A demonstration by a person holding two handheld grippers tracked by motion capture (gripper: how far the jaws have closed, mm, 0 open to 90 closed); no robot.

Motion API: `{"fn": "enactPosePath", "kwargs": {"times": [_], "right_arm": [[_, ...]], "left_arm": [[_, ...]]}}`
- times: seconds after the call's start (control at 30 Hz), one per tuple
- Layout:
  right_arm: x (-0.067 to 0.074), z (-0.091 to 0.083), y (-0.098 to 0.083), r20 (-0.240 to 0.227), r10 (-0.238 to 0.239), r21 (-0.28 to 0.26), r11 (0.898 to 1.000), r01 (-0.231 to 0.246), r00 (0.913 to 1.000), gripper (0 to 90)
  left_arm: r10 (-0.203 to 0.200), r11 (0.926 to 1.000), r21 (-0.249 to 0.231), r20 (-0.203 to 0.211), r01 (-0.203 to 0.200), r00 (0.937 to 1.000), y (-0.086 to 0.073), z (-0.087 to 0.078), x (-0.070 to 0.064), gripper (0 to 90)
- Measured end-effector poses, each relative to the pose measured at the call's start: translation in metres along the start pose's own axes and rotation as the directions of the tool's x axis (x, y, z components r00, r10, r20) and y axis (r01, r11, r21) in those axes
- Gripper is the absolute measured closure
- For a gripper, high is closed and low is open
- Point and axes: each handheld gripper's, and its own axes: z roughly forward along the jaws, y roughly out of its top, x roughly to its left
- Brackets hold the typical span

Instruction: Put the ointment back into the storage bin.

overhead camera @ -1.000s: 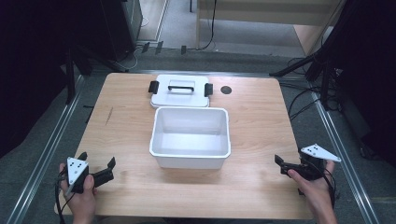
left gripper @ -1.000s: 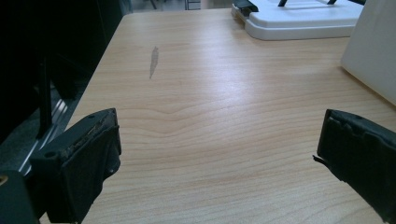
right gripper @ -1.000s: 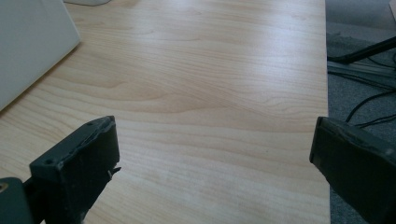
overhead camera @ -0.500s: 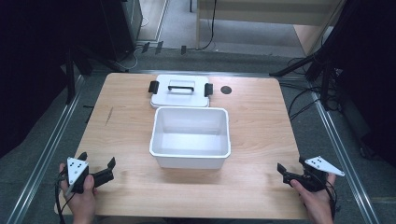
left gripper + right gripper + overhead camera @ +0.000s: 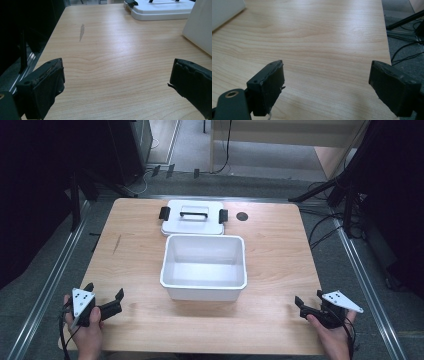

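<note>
Nearest the person, at about seven o'clock on the table (image 5: 140,270), the left gripper (image 5: 105,300) rested with its jaws spread wide and nothing between them; bare wood showed between them in the left gripper view. At about five o'clock the right gripper (image 5: 309,301) sat low near the table's right edge, its jaws apart and empty, having just been closing a little. Both grippers lay well apart from the white tub (image 5: 204,267), which stood open-topped at the table's centre. Just beyond the tub, at twelve o'clock, the white lid (image 5: 194,217) lay flat with its black handle up and a black clip at each end, close behind the tub's far rim.
</note>
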Motion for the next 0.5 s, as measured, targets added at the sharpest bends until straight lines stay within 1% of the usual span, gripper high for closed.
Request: {"fn": "enactPosePath", "kwargs": {"times": [0.1,0.17,0.2,0.23,0.4,0.5], "right_arm": [[0.003,0.0011,0.0001,0.009,-0.021,0.016,1.0,0.021,0.9997,13.6],[0.0028,0.0019,0.0003,0.009,-0.013,0.033,0.999,0.013,0.9999,14.1],[0.0023,0.0028,0.0003,0.01,-0.003,0.051,0.999,0.002,0.9999,14.2],[0.0022,0.0032,0.0004,0.019,0.005,0.061,0.998,-0.006,0.9998,14.4],[0.0039,0.0035,0.0004,0.03,-0.008,0.067,0.998,0.006,0.9995,14.9],[0.0036,0.0038,0.0005,0.029,-0.005,0.069,0.998,0.003,0.9996,15.4]], "left_arm": [[0.003,1.0,0.001,-0.001,-0.003,1.0,0.0001,0.0002,-0.0003,0.4],[0.005,1.0,0.003,-0.002,-0.005,1.0,0.0001,0.0005,-0.0003,0.4],[0.005,1.0,0.003,-0.003,-0.005,1.0,0.0002,0.0006,-0.0004,0.4],[0.006,1.0,0.004,-0.002,-0.006,1.0,0.0002,0.0006,-0.0004,0.4],[0.003,1.0,0.003,-0.002,-0.003,1.0,0.0002,0.0007,-0.0003,0.4],[0.003,1.0,0.006,-0.001,-0.003,1.0,0.0004,0.001,-0.0003,0.4]]}}
